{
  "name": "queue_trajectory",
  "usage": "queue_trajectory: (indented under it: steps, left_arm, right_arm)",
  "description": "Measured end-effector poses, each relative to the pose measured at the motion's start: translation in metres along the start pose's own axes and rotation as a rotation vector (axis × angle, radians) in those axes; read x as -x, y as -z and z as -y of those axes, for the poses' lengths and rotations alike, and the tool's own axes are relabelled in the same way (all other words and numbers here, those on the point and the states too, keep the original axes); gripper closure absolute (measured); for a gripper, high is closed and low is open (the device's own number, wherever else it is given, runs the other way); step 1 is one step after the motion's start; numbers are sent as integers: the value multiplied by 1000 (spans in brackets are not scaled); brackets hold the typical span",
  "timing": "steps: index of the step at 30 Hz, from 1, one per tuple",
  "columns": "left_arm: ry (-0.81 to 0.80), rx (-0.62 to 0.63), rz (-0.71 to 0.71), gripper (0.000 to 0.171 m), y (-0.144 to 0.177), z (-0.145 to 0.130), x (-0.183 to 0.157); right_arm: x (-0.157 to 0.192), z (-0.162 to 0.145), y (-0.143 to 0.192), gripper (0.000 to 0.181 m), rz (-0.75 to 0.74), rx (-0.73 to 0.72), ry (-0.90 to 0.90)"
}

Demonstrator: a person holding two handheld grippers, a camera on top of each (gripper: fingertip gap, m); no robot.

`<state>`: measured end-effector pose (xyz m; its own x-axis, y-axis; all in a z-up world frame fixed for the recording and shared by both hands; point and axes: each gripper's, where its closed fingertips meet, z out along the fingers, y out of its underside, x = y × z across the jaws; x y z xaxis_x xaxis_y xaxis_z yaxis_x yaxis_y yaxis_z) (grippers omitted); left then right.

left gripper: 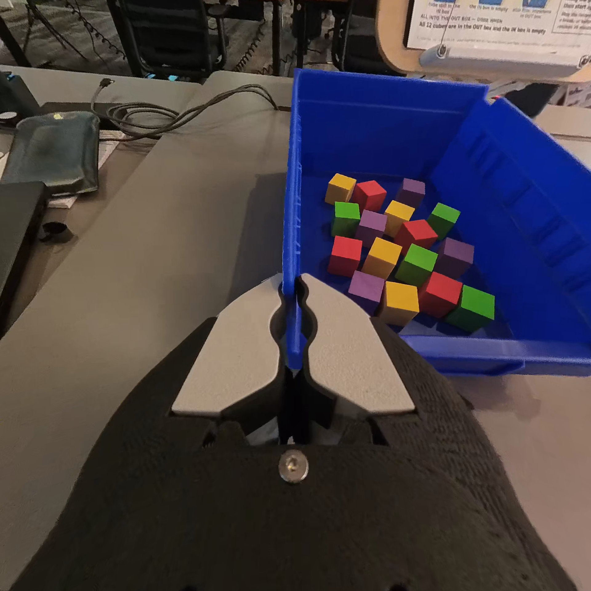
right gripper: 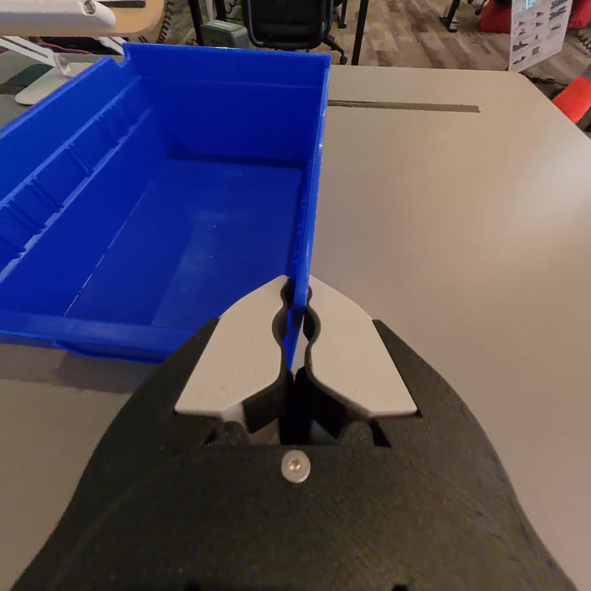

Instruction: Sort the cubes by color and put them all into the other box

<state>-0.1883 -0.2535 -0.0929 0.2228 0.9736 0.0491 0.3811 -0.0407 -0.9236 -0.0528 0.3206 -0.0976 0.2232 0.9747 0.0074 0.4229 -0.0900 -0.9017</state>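
My left gripper (left gripper: pixel 289 281) is shut on the left wall of a blue bin (left gripper: pixel 367 128). Inside it lie several small red, yellow, green and purple cubes (left gripper: pixel 399 249), bunched toward the near end. A second blue bin (left gripper: pixel 527 198) sits against its right side. In the right wrist view, my right gripper (right gripper: pixel 299 281) is shut on the right wall of an empty blue bin (right gripper: pixel 224 105). Another blue bin's wall (right gripper: pixel 48 153) lies along its left side. Both bins are on a grey table (right gripper: pixel 447 224).
Left of the bins are a bundle of dark cables (left gripper: pixel 153 118), a dark pouch (left gripper: pixel 54 150) and a black device (left gripper: pixel 16 224). A board with a printed sheet (left gripper: pixel 495 22) stands behind. A white stand (right gripper: pixel 41 80) is at the back left, and a dark slot (right gripper: pixel 403 107) crosses the table.
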Motion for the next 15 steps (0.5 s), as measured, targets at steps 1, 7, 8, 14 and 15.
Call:
queue_trajectory:
  steps: [1,7,8,14,15]
  left_arm:
    - [-14,-6,0,168,-1,0,-3]
    - [15,-5,-55,168,-12,5,-7]
    - [10,-6,-56,168,-13,5,-8]
    - [-3,-21,-63,168,-16,6,-15]
    - [1,-22,-68,168,-17,6,-15]
  right_arm:
    - [2,0,0,177,10,-3,-2]
    - [13,-2,4,176,20,8,-11]
    - [17,-2,4,176,22,5,-11]
    - [46,0,1,175,61,10,29]
    - [48,0,1,175,67,10,32]
